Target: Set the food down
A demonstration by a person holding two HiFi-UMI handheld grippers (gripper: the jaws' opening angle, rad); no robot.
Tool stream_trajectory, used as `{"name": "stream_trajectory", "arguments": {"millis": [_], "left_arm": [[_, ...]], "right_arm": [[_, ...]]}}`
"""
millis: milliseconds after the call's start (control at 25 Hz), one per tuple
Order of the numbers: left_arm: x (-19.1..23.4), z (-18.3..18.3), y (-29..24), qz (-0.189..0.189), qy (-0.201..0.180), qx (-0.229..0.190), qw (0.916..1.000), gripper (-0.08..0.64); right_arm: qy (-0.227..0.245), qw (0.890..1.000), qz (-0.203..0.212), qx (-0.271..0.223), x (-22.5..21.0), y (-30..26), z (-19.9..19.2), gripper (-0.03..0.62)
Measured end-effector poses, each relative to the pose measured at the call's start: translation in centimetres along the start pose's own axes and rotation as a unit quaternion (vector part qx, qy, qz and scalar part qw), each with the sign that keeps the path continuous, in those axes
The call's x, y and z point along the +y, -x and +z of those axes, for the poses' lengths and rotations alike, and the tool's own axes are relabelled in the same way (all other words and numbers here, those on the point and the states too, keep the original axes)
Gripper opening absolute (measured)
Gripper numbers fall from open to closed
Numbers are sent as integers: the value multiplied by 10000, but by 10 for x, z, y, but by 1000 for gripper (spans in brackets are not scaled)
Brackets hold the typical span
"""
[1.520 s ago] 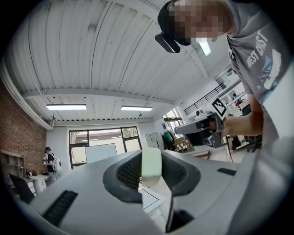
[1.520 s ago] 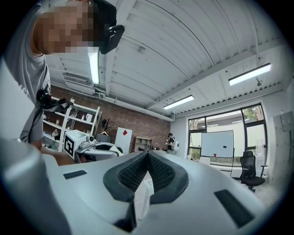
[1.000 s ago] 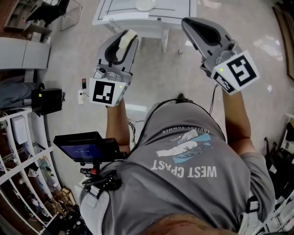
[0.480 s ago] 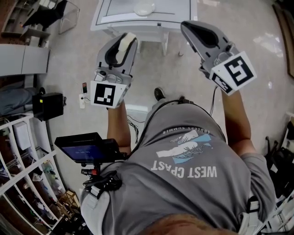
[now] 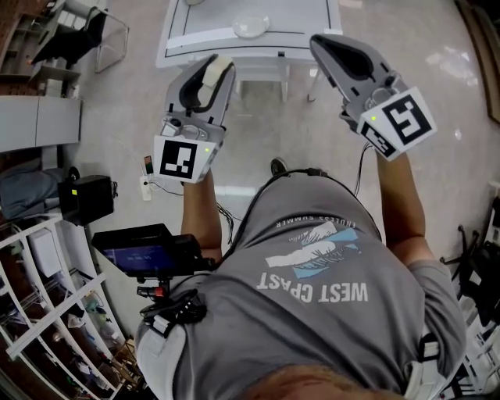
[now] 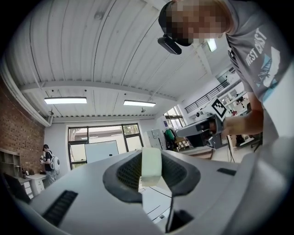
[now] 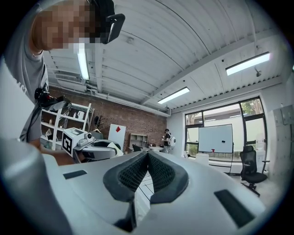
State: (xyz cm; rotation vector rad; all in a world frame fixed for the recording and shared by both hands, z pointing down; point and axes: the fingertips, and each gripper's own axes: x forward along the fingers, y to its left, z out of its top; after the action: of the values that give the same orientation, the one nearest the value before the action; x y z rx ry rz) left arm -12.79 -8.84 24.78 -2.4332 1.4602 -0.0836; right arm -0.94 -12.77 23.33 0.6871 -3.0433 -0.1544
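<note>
Between my left tongs (image 6: 151,176) sits the food (image 6: 151,164), a pale block, clamped and held up in the air, short of the white desk (image 5: 301,16) with a plate (image 5: 250,26) on it. My right tongs (image 7: 147,160) are clenched on nothing, raised beside the left.

We hold the left tool (image 5: 211,69) at eleven o'clock and the right tool (image 5: 322,41) at one o'clock, both over the floor (image 5: 266,125), their tips at the near edge of the table (image 5: 226,53) at twelve. A dish (image 5: 250,26) lies on the table, beyond the tools. The food block (image 5: 221,64) sits between the left tool's jaws. At nine o'clock a box (image 5: 86,195) stands on the floor. A screen (image 5: 133,254) is at eight, just beside us, and a shelf rack (image 5: 39,312) stands left of it.
</note>
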Motion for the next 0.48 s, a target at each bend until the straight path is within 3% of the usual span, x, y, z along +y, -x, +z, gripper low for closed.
{"name": "stream_trajectory", "arguments": {"millis": [480], "left_arm": [[-3,5,-16,-121,102,-44,9999,106]], "right_arm": [[67,9999,-97,71,-10,4,10,5]]}}
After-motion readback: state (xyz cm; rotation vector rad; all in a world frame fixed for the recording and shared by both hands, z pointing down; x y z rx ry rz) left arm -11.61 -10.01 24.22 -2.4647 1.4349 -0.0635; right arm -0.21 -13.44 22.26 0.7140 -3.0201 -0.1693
